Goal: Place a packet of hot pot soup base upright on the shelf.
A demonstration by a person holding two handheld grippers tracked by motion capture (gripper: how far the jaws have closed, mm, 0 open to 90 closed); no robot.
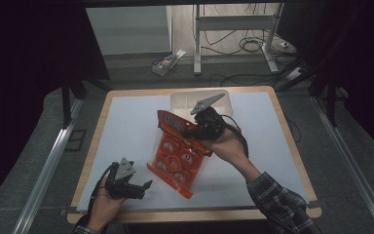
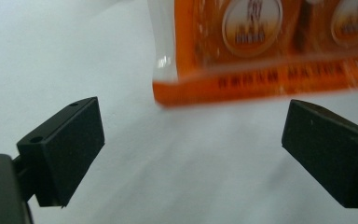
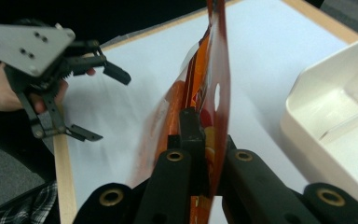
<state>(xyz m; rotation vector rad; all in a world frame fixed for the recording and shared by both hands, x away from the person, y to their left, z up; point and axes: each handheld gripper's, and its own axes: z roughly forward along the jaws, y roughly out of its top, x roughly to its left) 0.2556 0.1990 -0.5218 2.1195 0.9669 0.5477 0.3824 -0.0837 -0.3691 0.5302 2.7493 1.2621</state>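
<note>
Desk (image 1: 126,126) at centre; white tray (image 1: 224,100) at 12 o'clock. Orange snack pack (image 1: 177,158) mid-desk, lifted by its top edge — right gripper (image 1: 195,130) fingers pinched tight on it. Left gripper (image 1: 143,187) at 7 o'clock, fingers wide, empty. Best raised slowly, avoiding swing. Label print blurred — unreadable.
</note>
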